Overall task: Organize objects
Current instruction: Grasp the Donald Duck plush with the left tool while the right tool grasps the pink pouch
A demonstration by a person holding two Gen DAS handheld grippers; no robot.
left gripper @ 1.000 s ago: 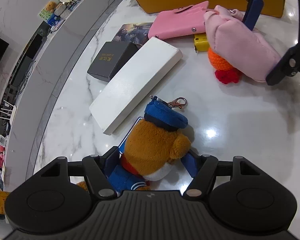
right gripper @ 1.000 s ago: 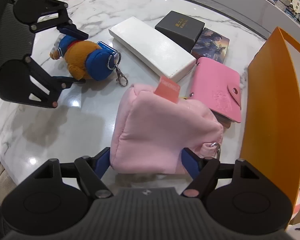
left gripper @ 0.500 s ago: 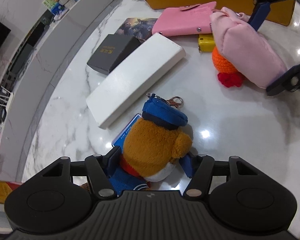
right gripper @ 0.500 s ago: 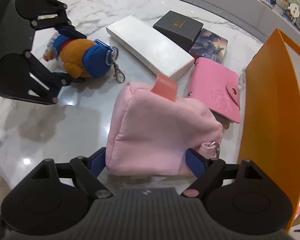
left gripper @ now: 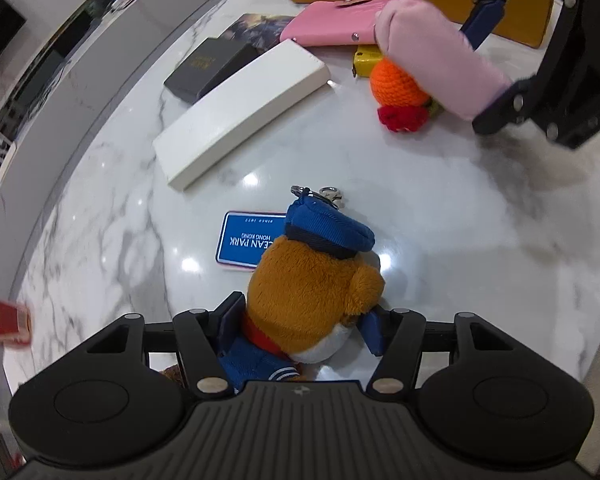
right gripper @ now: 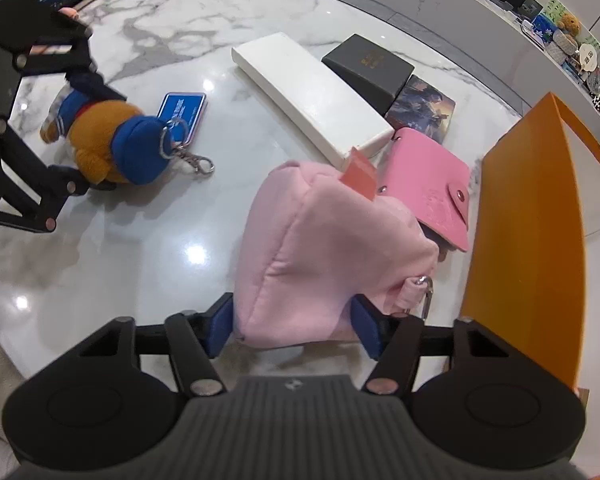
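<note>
The left hand-held gripper (left gripper: 302, 326) clamps a brown plush bear in a blue corduroy cap (left gripper: 314, 276) over the white marble table (left gripper: 440, 208), beside a blue "OCEAN PARK HONG KONG" tag (left gripper: 246, 242) (small print unreadable). The right hand-held gripper (right gripper: 294, 326) squeezes a soft pink plush pouch (right gripper: 328, 248) near the orange box (right gripper: 528, 220).

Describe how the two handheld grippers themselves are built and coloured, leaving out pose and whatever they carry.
Both match. The left gripper and right gripper have matte black bodies with a ribbed centre panel bearing a small pale logo, flanked by two rounded lobes with circular recesses. Black linkage bars with silver pivot screws lead to blue finger pads. No cables, sleeves or hands are visible.
</note>
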